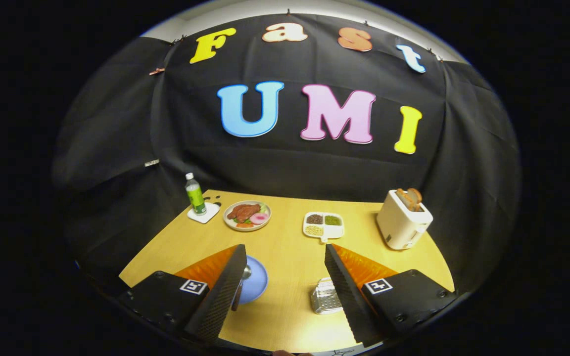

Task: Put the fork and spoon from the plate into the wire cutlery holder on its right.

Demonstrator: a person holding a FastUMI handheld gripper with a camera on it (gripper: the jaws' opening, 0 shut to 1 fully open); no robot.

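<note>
A blue plate (257,280) lies on the wooden table (290,247), partly hidden behind my left finger. On it a metal spoon (243,278) shows its bowl and part of its handle beside that finger; I cannot make out the fork. The wire cutlery holder (323,296) stands to the plate's right, half covered by my right finger. My gripper (285,253) hangs above the table with its fingers wide apart and nothing between them, the plate under the left finger and the holder under the right.
Beyond the fingers lie a plate of food (247,215) and a white divided dish of grains (323,225). A green bottle (195,194) stands on a white coaster at the far left. At the far right stands a white toaster (403,219) with bread in it.
</note>
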